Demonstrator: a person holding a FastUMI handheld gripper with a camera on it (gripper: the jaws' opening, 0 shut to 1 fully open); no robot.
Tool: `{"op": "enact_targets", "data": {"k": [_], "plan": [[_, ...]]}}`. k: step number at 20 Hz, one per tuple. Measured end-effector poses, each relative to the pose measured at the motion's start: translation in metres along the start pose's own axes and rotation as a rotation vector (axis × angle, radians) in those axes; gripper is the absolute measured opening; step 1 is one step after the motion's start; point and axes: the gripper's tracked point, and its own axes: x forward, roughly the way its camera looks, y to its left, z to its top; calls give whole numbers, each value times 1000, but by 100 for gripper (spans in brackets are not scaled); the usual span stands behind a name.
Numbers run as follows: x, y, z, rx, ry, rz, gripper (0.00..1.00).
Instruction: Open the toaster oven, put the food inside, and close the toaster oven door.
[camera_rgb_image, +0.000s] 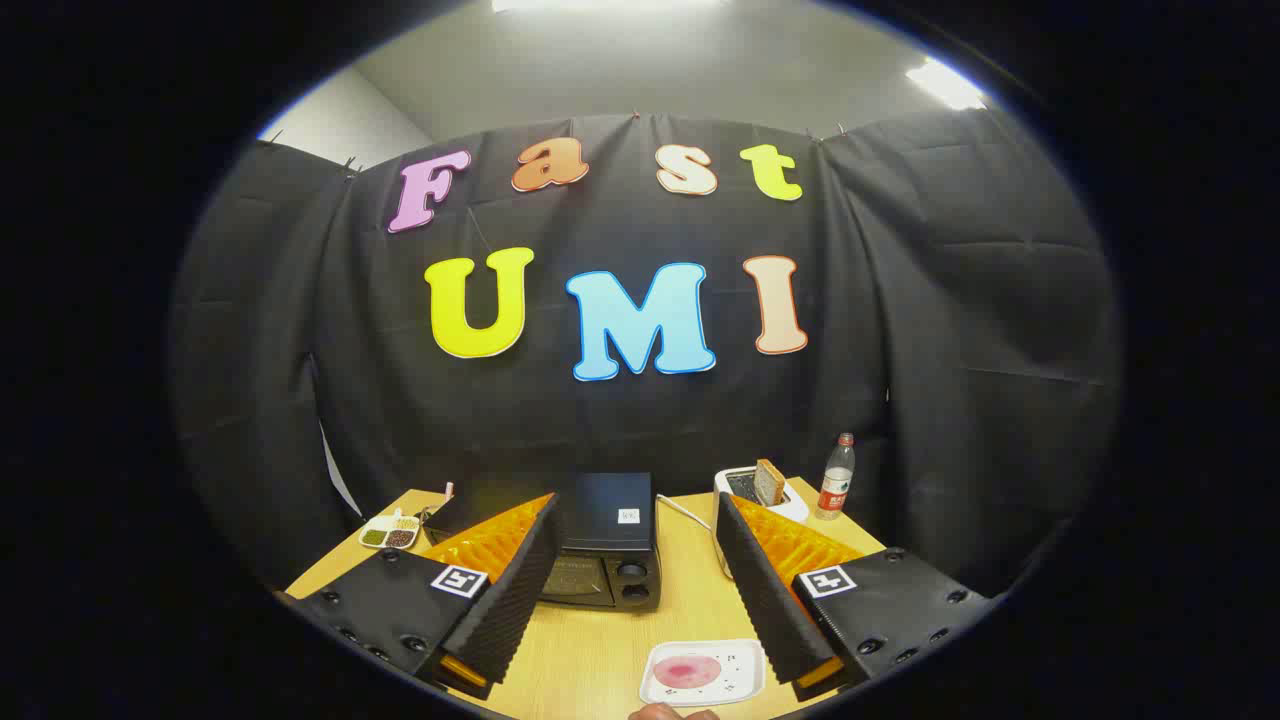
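Toaster oven (605, 555): black box, standing on the wooden table (690, 600) straight ahead of my gripper (637, 575) at twelve o'clock, seen in the gap between my two fingers; its glass door faces me and sits closed, two round knobs stacked at its right side, a small white tag on its top panel. Food (687, 671): a round pink slice lying flat on a white tray (703, 673), on the table close below the fingers at about six o'clock, a little right of the gap's centre and nearer me than the oven, well apart from it. My gripper: the fingers (765, 590) are spread wide, ribbed black pads facing each other with orange backing behind, holding nothing and touching nothing; each finger block carries a square black-and-white marker. White toaster (758, 492): at about one o'clock beyond the right finger, with a brown slice of bread (769, 482) standing up in its slot; a white cord runs from it toward the oven's back. Bottle (836, 477): clear plastic, red label, upright, just right of the toaster near the table's far corner. Divided dish (390, 531): white, at about ten o'clock beyond the left finger, its compartments holding small green, dark and pale bits.
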Motion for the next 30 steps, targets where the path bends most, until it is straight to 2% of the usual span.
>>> {"op": "enact_targets", "data": {"k": [10,18,27,30], "plan": [[11,14,-4,15,37,-5,97],[57,53,-13,-17,69,31,97],[109,84,-66,-8,178,74,97],[122,103,-86,-3,238,114,97]]}}
